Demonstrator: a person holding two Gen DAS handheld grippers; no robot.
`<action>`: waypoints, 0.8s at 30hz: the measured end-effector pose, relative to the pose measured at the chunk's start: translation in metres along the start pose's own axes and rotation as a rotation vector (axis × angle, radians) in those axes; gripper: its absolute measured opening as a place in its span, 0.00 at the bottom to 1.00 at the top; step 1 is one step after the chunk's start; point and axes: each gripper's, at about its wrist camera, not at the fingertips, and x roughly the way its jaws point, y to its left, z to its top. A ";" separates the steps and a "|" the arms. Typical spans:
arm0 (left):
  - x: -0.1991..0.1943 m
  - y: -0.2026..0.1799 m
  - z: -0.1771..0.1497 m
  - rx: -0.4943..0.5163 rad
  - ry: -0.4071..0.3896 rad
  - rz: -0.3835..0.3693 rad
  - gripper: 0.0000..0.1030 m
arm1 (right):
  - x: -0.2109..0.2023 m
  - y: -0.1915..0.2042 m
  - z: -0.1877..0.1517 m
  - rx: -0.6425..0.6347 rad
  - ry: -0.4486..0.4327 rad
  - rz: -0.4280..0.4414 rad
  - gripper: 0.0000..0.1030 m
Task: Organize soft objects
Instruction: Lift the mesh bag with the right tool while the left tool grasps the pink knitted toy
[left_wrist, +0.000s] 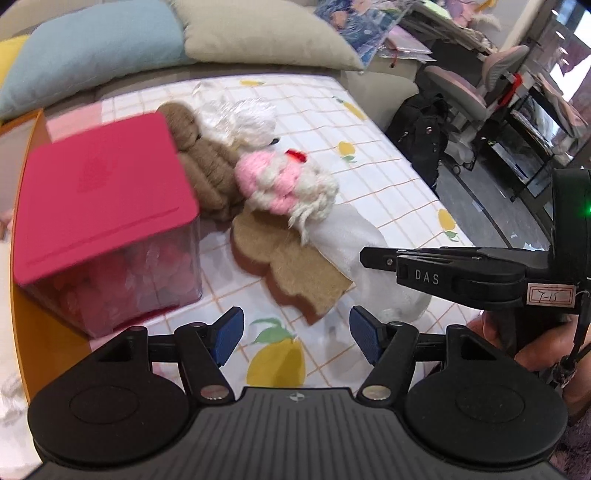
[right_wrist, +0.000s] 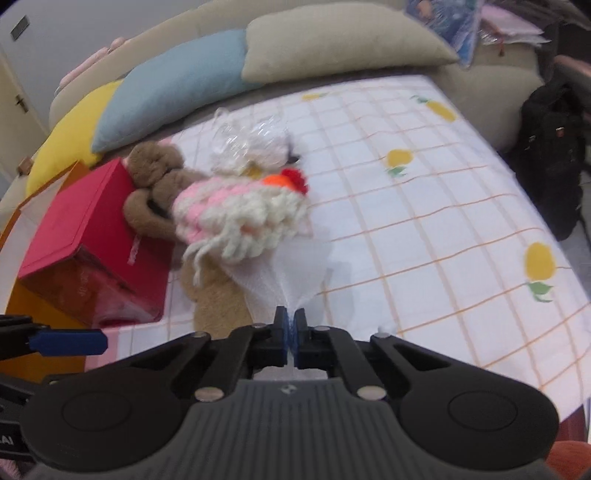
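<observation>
A pink-and-cream yarn toy (right_wrist: 236, 218) sits in a white mesh bag (right_wrist: 295, 273) on the lemon-print sheet (right_wrist: 424, 221). My right gripper (right_wrist: 291, 317) is shut on the gathered end of that mesh; from the left wrist view it (left_wrist: 364, 256) comes in from the right, over the mesh (left_wrist: 343, 236). My left gripper (left_wrist: 295, 332) stands open above the sheet, nothing between its blue pads. Just ahead of it lies a toast-shaped plush (left_wrist: 291, 266), partly under the yarn toy (left_wrist: 277, 181). A brown yarn toy (left_wrist: 207, 166) and a white fluffy toy in clear wrap (left_wrist: 251, 118) lie behind.
A clear box with a pink lid (left_wrist: 103, 192) stands at the left, on an orange tray (left_wrist: 33, 314). Blue (left_wrist: 92, 59) and beige (left_wrist: 266, 33) pillows line the bed's far side. Past the right edge are a black backpack (left_wrist: 421, 136) and a chair (left_wrist: 465, 92).
</observation>
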 end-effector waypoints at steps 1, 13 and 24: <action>-0.001 -0.003 0.002 0.017 -0.013 -0.003 0.75 | -0.004 -0.003 0.001 0.009 -0.023 -0.005 0.00; 0.025 -0.054 0.030 0.536 -0.133 0.203 0.77 | -0.005 -0.026 0.013 0.093 -0.159 -0.097 0.00; 0.070 -0.056 0.060 0.482 -0.049 0.111 0.78 | 0.007 -0.044 0.014 0.180 -0.142 -0.059 0.00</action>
